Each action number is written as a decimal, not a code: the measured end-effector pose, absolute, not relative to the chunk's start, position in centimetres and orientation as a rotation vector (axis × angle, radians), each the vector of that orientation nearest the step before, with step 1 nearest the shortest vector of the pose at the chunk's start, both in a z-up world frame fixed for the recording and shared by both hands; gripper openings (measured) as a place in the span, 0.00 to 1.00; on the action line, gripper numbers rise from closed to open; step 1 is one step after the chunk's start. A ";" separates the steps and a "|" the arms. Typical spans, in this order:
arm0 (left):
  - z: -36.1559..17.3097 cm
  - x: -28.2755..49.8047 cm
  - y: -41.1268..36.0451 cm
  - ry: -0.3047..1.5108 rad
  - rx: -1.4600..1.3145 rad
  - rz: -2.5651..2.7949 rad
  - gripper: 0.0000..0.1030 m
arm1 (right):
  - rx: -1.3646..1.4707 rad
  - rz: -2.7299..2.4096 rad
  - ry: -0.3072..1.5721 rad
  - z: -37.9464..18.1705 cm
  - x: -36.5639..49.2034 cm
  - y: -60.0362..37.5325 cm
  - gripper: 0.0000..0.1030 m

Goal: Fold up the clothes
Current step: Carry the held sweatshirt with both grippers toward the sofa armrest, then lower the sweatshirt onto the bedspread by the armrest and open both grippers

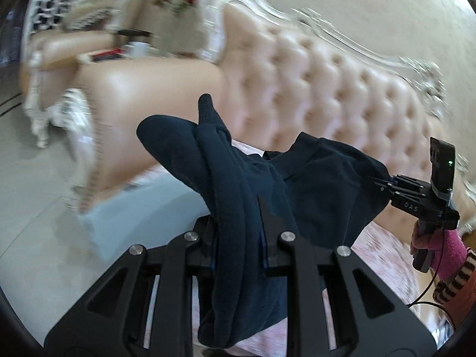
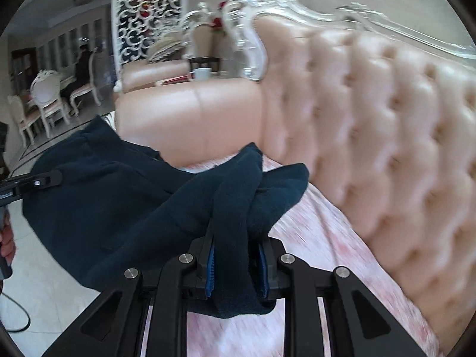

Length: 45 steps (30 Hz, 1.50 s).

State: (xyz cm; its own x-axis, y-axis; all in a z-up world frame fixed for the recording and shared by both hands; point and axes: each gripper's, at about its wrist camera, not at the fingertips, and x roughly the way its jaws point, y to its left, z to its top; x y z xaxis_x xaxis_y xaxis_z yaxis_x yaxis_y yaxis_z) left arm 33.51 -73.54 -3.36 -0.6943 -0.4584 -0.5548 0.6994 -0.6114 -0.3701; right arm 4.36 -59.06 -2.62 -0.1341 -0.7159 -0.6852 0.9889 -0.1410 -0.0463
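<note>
One dark blue garment (image 1: 312, 184) is hanging between two grippers: the left gripper (image 1: 238, 238) is sitting at six o'clock in its own view, the right gripper (image 1: 383, 183) at three o'clock. One tufted sofa (image 2: 386, 148) is filling the right wrist view from one to four o'clock. One white cup (image 2: 203, 73) is standing at twelve o'clock. At least three white dining chairs (image 2: 44, 95) are showing at nine o'clock, and one seated person (image 2: 78, 68) is showing at ten o'clock.
</note>
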 end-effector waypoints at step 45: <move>-17.4 31.4 -79.8 0.832 0.682 -1.986 1.00 | 0.938 -1.305 0.378 -19.5 -0.2 -72.2 0.65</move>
State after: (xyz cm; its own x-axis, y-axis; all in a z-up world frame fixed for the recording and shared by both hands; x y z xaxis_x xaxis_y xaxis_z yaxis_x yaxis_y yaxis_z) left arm 31.40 -79.83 -17.38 -0.4858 -0.4974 -0.7187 0.8612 -0.4132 -0.2961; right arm -0.23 -72.20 -19.46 0.2689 -0.6471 -0.7134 0.9283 -0.0234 0.3711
